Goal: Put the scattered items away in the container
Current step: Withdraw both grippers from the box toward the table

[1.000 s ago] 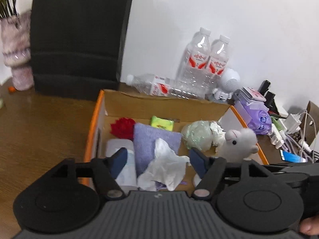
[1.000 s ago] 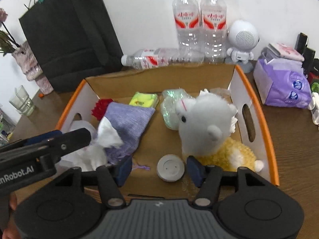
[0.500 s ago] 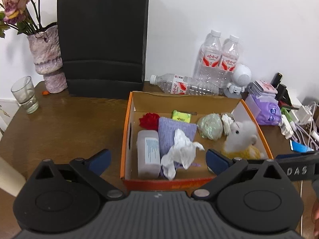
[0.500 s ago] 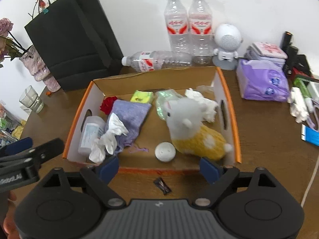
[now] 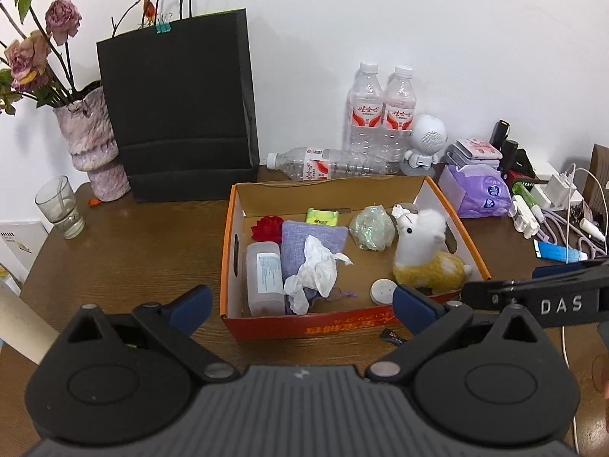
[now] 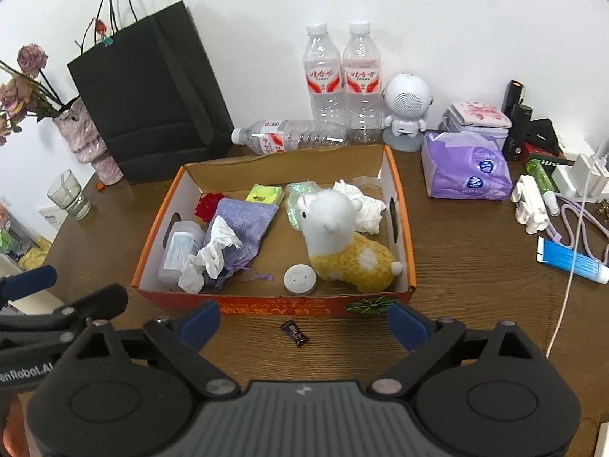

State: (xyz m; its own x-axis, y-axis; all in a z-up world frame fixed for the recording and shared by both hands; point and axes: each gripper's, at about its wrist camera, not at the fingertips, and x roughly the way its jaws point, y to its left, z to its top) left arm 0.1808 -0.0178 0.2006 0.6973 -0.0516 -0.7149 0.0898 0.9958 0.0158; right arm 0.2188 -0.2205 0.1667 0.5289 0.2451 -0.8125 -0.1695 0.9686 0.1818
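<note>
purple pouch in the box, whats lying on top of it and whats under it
A crumpled white tissue lies on top of the purple pouch, draping toward the plastic bottle beside it. Anything beneath the pouch is covered, so only cardboard box floor shows around it.

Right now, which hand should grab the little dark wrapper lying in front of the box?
Probably the right gripper: the wrapper lies on the table between its empty, opening fingers, outside the box. From the left gripper, it sits off to the right.
</note>
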